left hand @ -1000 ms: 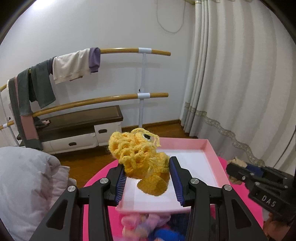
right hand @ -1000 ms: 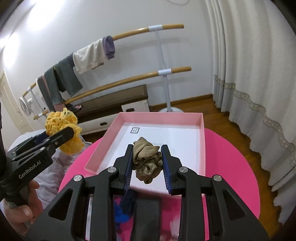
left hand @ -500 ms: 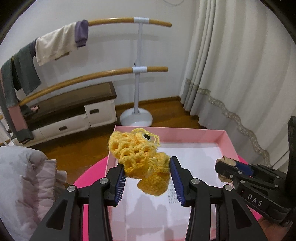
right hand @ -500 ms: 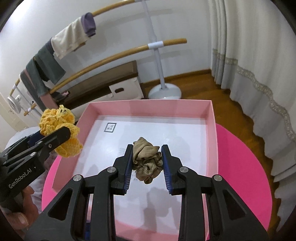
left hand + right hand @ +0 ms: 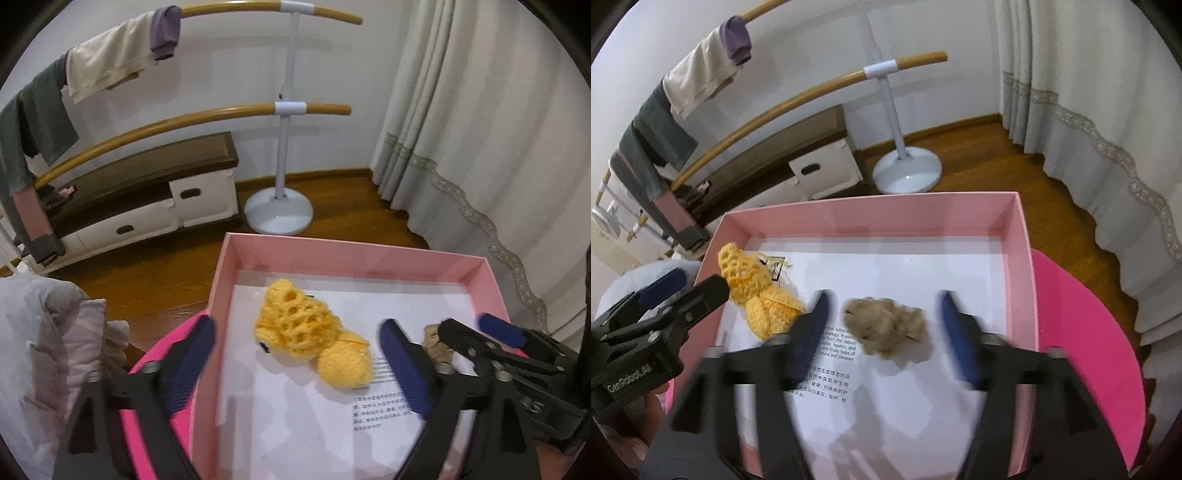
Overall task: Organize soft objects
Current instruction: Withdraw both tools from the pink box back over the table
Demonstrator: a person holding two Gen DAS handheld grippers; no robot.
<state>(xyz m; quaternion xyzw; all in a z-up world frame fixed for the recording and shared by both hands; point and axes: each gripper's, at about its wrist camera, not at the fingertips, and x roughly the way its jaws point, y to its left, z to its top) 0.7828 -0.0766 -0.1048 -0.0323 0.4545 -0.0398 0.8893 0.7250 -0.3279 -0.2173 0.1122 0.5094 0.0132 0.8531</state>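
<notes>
A yellow crochet toy [image 5: 310, 336] [image 5: 757, 291] lies on the white floor of the pink box [image 5: 351, 254] [image 5: 871, 206], near its left wall. My left gripper [image 5: 297, 365] [image 5: 698, 284] hovers over it with its jaws opening; the toy sits between the pads, touched by neither. A brown scrunchie [image 5: 886, 326] [image 5: 437, 345] rests on the box floor to the right of the toy. My right gripper [image 5: 883, 306] [image 5: 476, 332] is above it, jaws opening and blurred, pads clear of the fabric on both sides.
The box stands on a round bright pink table [image 5: 1078, 332]. Printed text [image 5: 834, 339] marks the box floor. Behind are a wooden barre rack [image 5: 284, 110] hung with clothes, a low bench cabinet [image 5: 147, 195] and curtains [image 5: 480, 147]. Pale bedding [image 5: 44, 350] lies left.
Both grippers came down over the box and spread their jaws. The yellow toy and the brown scrunchie left the pads and now lie on the box floor.
</notes>
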